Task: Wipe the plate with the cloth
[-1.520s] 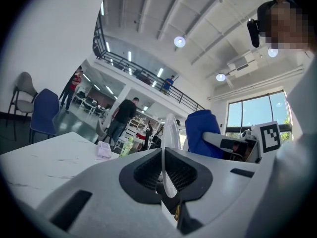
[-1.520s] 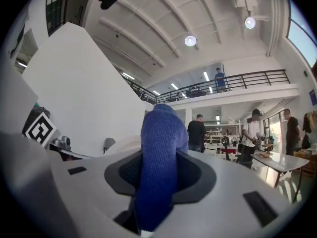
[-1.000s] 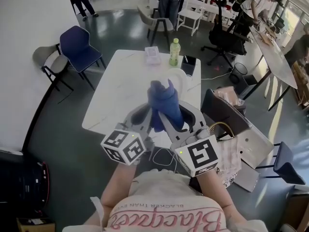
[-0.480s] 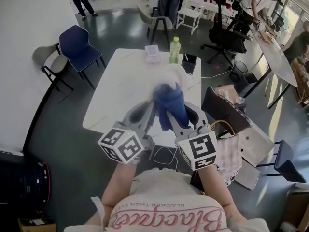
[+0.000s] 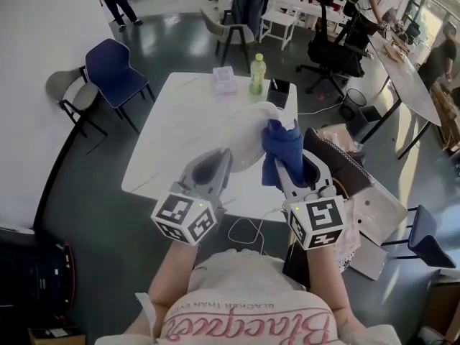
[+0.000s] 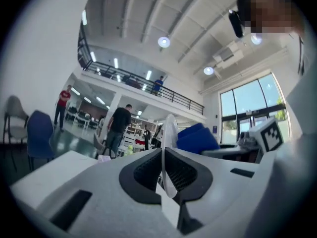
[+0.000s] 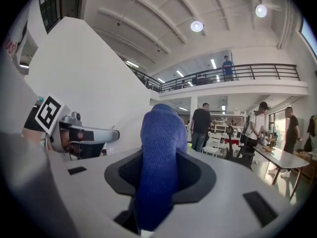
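The left gripper [image 5: 224, 158], jaws clamped on the rim of the white plate [image 5: 251, 139], holds it upright above the right edge of the worktop [image 5: 180, 121], and the right gripper [image 5: 287, 165], jaws clamped on the blue cloth [image 5: 282, 146], has it just beside the plate's right side.

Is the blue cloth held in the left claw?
No, the blue cloth is pinched in the right claw; the left claw grips the white plate edge-on.
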Motion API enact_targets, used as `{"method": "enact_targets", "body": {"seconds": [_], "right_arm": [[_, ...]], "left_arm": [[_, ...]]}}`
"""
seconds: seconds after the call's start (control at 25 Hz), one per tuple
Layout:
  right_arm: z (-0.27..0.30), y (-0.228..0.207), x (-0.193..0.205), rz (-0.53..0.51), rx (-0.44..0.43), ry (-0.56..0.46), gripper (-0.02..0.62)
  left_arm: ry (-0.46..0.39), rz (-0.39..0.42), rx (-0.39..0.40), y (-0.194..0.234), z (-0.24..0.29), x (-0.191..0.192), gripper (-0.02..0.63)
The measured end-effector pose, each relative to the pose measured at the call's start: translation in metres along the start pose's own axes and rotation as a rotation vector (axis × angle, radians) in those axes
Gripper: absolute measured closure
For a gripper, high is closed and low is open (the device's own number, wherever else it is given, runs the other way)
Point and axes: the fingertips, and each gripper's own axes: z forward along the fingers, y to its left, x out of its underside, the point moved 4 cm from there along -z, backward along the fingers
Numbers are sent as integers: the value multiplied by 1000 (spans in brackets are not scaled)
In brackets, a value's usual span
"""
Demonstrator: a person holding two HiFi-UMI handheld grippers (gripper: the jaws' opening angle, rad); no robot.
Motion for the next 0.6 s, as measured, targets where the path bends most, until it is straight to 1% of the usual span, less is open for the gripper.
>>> {"method": "enact_targets", "body": {"seconds": [0.08, 0.2, 0.4, 0.6], "right_arm": [[-5, -3, -4, 4, 3, -15, 460], [-10, -4, -10, 5, 4, -29, 460], [-15, 3, -16, 7, -31, -32, 460], [-17, 9, -26, 2, -97, -41, 460]], "left_arm": [[24, 152, -23, 1, 2, 3, 589], [58, 343, -45, 7, 3, 9, 589], [107, 629, -66, 14, 0, 18, 589], [128, 892, -59, 3, -2, 26, 589]]}}
